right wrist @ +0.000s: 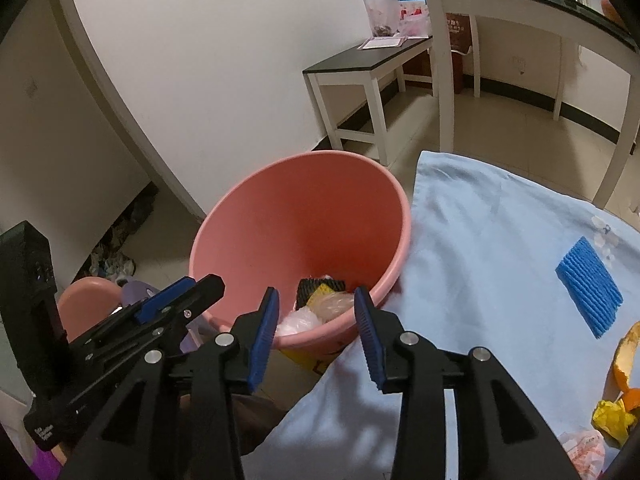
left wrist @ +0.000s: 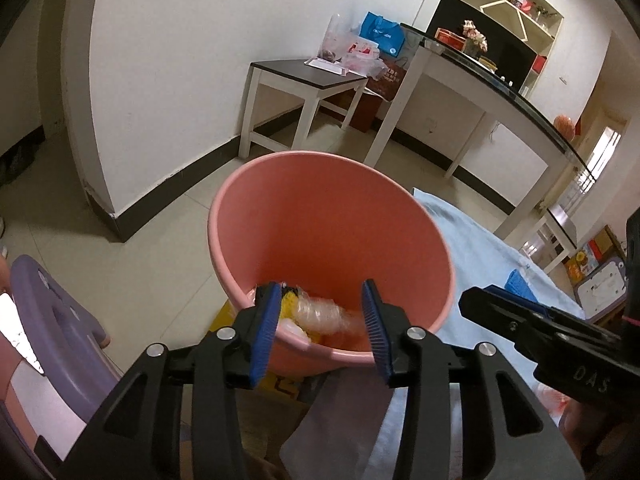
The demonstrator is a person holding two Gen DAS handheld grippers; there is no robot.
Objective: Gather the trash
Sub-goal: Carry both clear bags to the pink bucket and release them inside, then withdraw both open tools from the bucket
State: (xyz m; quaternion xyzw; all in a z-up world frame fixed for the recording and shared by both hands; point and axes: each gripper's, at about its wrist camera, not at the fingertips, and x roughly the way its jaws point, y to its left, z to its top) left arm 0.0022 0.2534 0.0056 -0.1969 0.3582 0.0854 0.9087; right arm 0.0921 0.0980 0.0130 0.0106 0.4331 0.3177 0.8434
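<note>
A pink bucket (left wrist: 332,216) (right wrist: 304,216) stands on the floor beside a table under a light blue cloth (right wrist: 488,248). Inside lie a crumpled clear plastic cup (left wrist: 320,312), yellow and black scraps (right wrist: 320,290) and white plastic (right wrist: 298,320). My left gripper (left wrist: 320,308) hangs over the bucket's near rim, open, nothing between its blue pads. My right gripper (right wrist: 316,312) is open over the same rim, empty too; it shows at the right of the left wrist view (left wrist: 504,300). On the cloth lie a blue sponge (right wrist: 588,284), orange peel (right wrist: 624,360), a yellow wrapper (right wrist: 612,416) and a printed wrapper (right wrist: 584,448).
A purple plastic stool (left wrist: 52,320) stands left of the bucket, with a second pink tub (right wrist: 88,304) near it. A dark-topped white side table (left wrist: 304,76) and a long glass-topped table (left wrist: 480,80) stand by the wall. Shoes (right wrist: 112,260) lie in a recess.
</note>
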